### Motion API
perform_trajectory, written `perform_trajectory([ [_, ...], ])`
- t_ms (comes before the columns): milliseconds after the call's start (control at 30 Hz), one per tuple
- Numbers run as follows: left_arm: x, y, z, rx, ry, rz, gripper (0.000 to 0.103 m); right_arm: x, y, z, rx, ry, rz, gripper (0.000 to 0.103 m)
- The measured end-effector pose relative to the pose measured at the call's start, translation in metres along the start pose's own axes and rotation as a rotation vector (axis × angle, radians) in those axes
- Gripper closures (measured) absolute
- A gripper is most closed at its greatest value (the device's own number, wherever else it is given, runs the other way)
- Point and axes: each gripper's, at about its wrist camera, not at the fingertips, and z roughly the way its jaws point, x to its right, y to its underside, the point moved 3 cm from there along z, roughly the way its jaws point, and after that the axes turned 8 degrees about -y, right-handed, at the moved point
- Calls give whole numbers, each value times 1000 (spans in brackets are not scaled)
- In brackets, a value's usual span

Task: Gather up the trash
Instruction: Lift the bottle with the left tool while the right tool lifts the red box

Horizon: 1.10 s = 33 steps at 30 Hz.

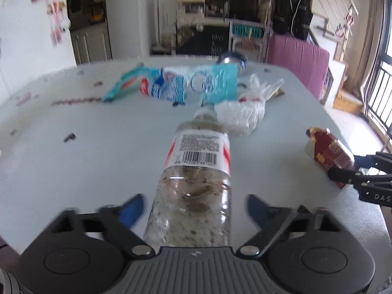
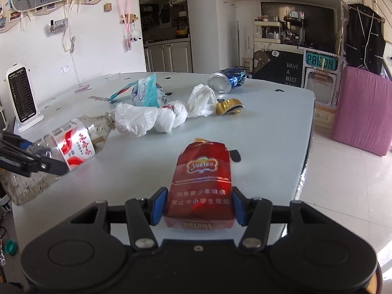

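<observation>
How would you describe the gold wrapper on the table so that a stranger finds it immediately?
Start at the pale table and look to its far end, where a blue can lies on its side. Just in front of the can, at the right tip of the knotted white bag, lies the gold wrapper. It is the only shiny gold, crumpled piece among the trash.

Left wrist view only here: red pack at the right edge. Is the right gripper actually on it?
Observer: Yes. The right gripper has both blue pads against the sides of the cigarette pack.
Operator: What's behind the plastic bag?
Observer: A crumpled gold wrapper lies right beside the plastic bag.
Operator: And the blue blur at the back?
Observer: A blue can, lying on its side on the table, one end facing the camera.
</observation>
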Motion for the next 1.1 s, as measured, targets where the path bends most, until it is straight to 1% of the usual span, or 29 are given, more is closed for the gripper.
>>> perform_trajectory([
  [33,0,3,-7,17,-3,-3,3,0,1,-2,3,3,-2,47],
  [133,-1,12,-23,32,-30,-22,3,2,4,-8,15,-3,17,47],
  [233,-8,23,-36,68,-52,-78,3,4,7,-14,33,-3,25,47],
  [367,-20,40,-40,143,-58,-158,8,4,9,-19,60,-17,39,47],
  [467,-22,54,-31,191,-25,-202,13,2,11,-19,68,-30,41,47],
  [500,-22,58,-27,209,-21,-212,17,1,13,-18,69,-33,40,47],
  [567,-21,64,-23,241,-17,-225,25,-1,15,-17,67,-38,37,47],
  [600,-21,67,-22,260,-13,-232,28,-1,16,-17,65,-39,36,47],
  [700,-17,71,-25,321,-15,-237,31,-3,16,-16,67,-35,27,47],
  [833,-9,72,-31,371,-38,-195,38,-3,16,-15,71,-35,31,47],
  [967,-10,69,-40,385,-37,-229,40,-2,17,-20,91,-37,49,47],
  [1100,-9,66,-51,406,-46,-232,41,-3,12,-33,120,-48,57,48],
])
